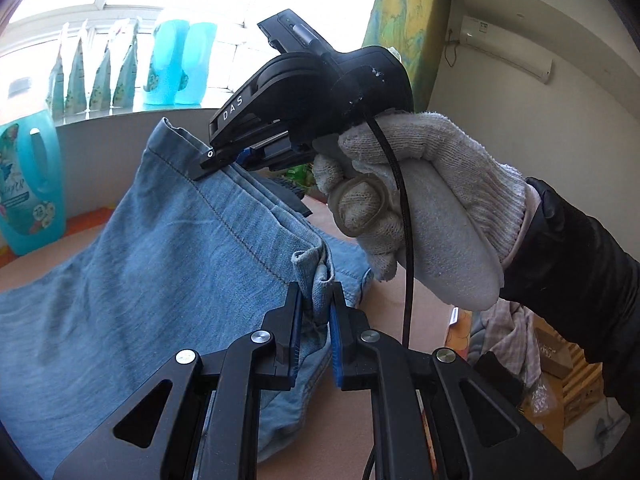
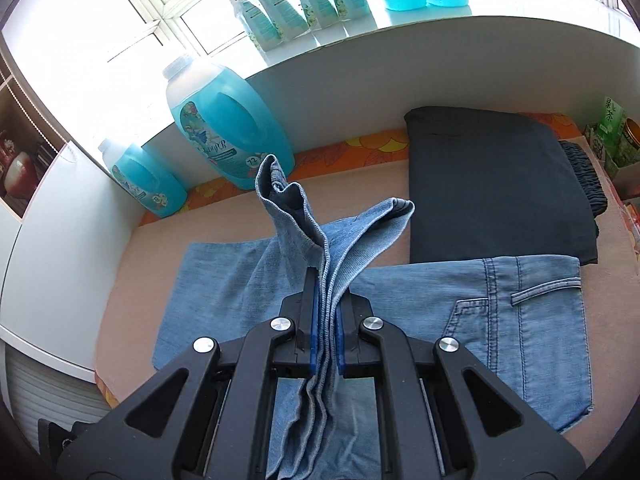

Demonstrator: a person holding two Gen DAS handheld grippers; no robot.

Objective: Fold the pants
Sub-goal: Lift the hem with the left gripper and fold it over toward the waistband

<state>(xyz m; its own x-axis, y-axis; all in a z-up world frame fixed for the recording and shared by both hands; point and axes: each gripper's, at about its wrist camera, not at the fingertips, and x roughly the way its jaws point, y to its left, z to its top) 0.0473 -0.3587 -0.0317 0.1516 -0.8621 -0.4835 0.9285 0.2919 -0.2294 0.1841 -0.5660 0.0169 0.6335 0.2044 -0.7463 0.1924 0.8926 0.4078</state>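
Note:
Light blue jeans [image 2: 460,300] lie across the pinkish table [image 2: 132,280], with the waist and back pocket to the right. The leg ends are lifted off the surface. My right gripper [image 2: 329,276] is shut on one bunched stretch of hem, which stands up past its fingertips. In the left wrist view, my left gripper [image 1: 316,288] is shut on another stretch of the jeans [image 1: 140,280] hem. A white-gloved hand [image 1: 420,200] holds the right gripper [image 1: 206,164] further along the same edge, and the denim hangs stretched between the two.
A dark folded garment [image 2: 492,192] lies behind the jeans. Blue detergent bottles [image 2: 228,128] stand along the back wall, and pouches [image 2: 288,4] line the windowsill. Green boxes [image 2: 608,132] sit at the table's right end. A black cable [image 1: 404,240] hangs from the right gripper.

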